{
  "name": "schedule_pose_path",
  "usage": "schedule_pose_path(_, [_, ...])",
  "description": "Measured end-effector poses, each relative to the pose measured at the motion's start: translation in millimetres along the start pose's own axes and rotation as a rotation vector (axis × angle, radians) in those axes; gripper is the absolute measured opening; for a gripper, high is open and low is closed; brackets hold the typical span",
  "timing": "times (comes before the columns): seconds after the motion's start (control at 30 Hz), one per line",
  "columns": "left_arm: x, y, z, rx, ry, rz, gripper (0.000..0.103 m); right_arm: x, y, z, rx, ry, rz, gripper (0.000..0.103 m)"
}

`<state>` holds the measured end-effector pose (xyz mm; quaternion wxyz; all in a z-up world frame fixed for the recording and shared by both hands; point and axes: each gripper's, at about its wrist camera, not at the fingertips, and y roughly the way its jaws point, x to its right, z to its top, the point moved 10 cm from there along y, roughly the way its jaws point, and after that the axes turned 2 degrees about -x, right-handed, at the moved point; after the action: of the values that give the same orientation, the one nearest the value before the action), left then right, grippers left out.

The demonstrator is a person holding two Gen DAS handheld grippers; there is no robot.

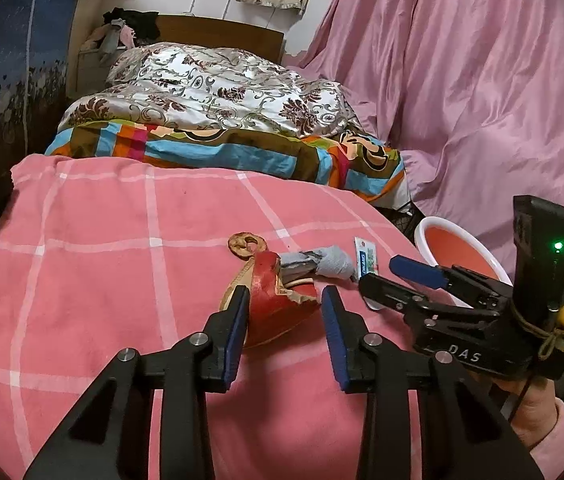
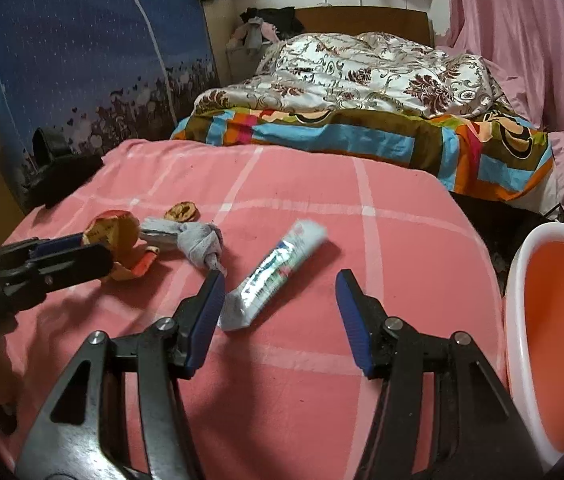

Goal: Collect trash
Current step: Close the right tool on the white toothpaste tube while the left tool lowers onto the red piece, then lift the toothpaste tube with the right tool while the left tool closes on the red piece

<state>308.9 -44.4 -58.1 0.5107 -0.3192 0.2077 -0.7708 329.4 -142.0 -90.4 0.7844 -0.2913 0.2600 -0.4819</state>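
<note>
A red and tan fruit peel (image 1: 278,308) lies on the pink checked blanket (image 1: 122,240) between the jaws of my left gripper (image 1: 285,294). The left pad touches the peel and the right pad stands a sliver off it. In the right wrist view the left gripper (image 2: 96,249) reaches in from the left around the peel (image 2: 116,232). A toothpaste tube (image 2: 278,272) lies between the wide jaws of my right gripper (image 2: 280,276); only its crimped end is near the left pad. A knotted grey cloth (image 2: 202,244) and a dried fruit slice (image 2: 181,212) lie between peel and tube.
A white basin (image 2: 530,248) with an orange inside stands at the blanket's right edge, beside my right gripper (image 1: 377,272). A bed with a patterned quilt (image 1: 222,88) lies beyond. Pink drapes (image 1: 482,80) hang at the right, and a blue panel (image 2: 82,60) stands at the left.
</note>
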Motion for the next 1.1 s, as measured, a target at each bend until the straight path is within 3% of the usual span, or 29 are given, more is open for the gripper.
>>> schedule_pose_path(0.2, [0, -1, -1, 0.001, -0.006, -0.001, 0.032, -2, 4, -2, -0.012, -0.024, -0.029, 0.060])
schedule_pose_path(0.3, [0, -1, -1, -0.001, -0.007, -0.001, 0.031, -5, 4, -2, -0.014, -0.033, -0.023, 0.042])
schedule_pose_path(0.43, [0, -2, -2, -0.002, -0.007, -0.001, 0.031, -7, 3, -3, -0.016, -0.053, -0.019, 0.033])
schedule_pose_path(0.67, [-1, -10, -2, 0.012, -0.006, 0.005, 0.030, -6, -3, -6, -0.002, -0.052, -0.004, 0.023])
schedule_pose_path(0.77, [4, -12, -6, 0.010, -0.002, 0.003, 0.017, -3, -9, -6, 0.012, -0.048, -0.001, 0.018])
schedule_pose_path(1.1, [15, -16, -14, 0.012, 0.011, -0.018, 0.017, -6, -29, -11, 0.068, -0.059, 0.012, 0.010])
